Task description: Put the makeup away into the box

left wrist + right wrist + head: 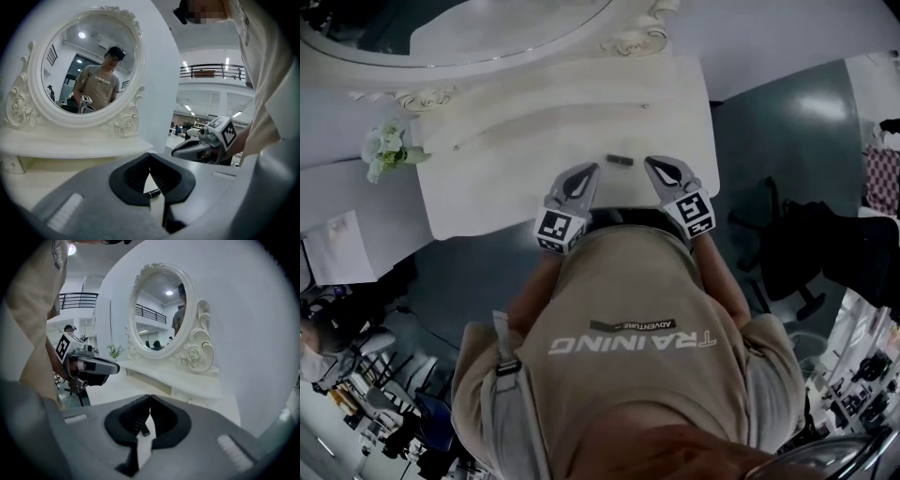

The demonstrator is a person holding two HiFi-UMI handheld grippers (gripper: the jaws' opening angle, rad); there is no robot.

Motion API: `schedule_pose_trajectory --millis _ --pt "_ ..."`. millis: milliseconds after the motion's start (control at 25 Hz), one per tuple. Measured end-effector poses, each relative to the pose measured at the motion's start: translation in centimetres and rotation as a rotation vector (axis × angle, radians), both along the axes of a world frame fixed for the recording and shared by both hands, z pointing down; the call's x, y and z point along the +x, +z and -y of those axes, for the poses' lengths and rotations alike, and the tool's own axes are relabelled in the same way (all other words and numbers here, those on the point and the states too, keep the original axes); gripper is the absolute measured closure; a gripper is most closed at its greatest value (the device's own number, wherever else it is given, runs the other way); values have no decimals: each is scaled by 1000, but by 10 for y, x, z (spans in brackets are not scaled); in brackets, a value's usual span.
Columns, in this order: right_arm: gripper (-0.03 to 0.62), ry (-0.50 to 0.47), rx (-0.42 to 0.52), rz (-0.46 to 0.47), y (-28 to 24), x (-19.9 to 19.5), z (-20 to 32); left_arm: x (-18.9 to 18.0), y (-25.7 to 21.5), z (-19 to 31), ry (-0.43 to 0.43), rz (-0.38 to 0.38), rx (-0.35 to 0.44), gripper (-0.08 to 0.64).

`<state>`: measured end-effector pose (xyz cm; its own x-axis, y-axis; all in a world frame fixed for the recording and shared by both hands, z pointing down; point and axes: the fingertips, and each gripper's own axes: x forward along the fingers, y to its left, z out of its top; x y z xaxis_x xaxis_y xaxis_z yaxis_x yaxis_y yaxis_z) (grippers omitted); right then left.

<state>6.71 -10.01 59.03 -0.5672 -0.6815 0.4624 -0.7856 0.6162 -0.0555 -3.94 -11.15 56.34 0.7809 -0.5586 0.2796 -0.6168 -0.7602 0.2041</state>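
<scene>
Looking down in the head view, a small dark makeup tube (pixel 619 159) lies on the white tabletop (pixel 506 187) between my left gripper (pixel 589 172) and right gripper (pixel 653 164); no box shows. Left gripper view: jaws together, empty, tube just ahead. Right gripper view: likewise. Arriving with them together, I'd likely send it rolling.

White dressing table (pixel 487 202) at twelve o'clock in the head view, backed by an oval mirror (pixel 93 42) in a carved, rose-scrolled frame, against a plain white wall (pixel 253 310). Small bunch of pale flowers (pixel 386 150) at ten o'clock, by the table's end. Dark glossy floor (pixel 787 122) at two o'clock, catching a patch of light; black office chair (pixel 825 248) at three o'clock. Railed balcony (pixel 211 71) and strip ceiling lights (pixel 228 61) at one o'clock in the left gripper view
</scene>
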Motion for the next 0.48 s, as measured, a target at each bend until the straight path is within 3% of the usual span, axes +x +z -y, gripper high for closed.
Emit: schedule_pose_trajectory --millis 360,480 --pt "588 -70 -96 81 54 34 72 36 7 46 -98 8 -45 560" --pt "588 -16 -163 120 71 44 92 44 19 56 -119 46 -80 560"
